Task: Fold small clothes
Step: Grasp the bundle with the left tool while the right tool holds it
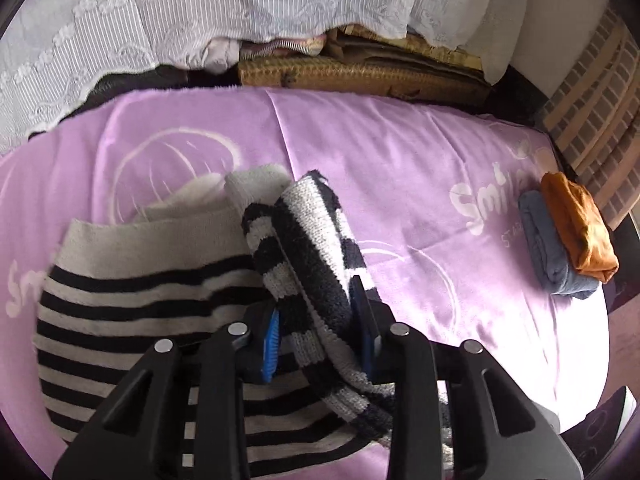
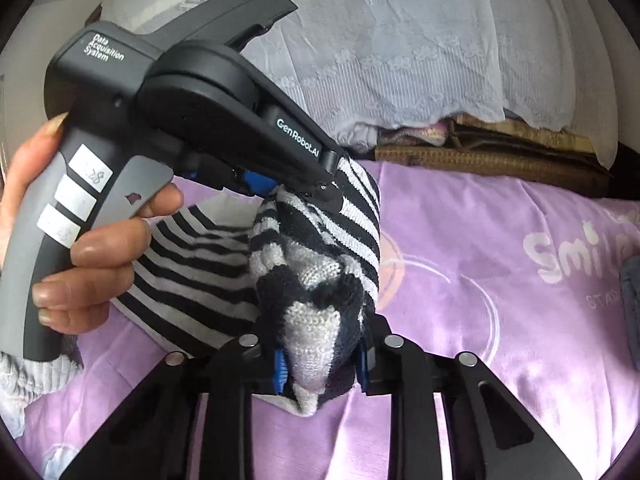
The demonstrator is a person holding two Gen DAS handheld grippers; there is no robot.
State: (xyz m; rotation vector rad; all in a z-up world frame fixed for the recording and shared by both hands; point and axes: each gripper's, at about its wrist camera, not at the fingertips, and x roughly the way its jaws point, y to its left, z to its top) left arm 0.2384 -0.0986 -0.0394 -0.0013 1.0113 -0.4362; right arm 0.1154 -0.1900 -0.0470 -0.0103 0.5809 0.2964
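A small black-and-white striped knit garment [image 1: 132, 304] lies on the purple blanket [image 1: 400, 168]. My left gripper [image 1: 320, 328] is shut on a bunched, wider-striped part of it [image 1: 312, 240], lifted off the blanket. My right gripper [image 2: 320, 356] is shut on the other end of that bunched knit [image 2: 316, 320]. In the right wrist view the left gripper [image 2: 320, 188] shows from the side, held in a hand, pinching the same garment [image 2: 200, 264] just above and beyond my right one.
A folded blue cloth [image 1: 552, 248] with a folded orange cloth [image 1: 580, 228] on it sits at the blanket's right edge. White lace fabric [image 1: 200, 20] and woven mats [image 1: 360, 74] lie behind the blanket. A brick-pattern surface [image 1: 600, 92] stands at the far right.
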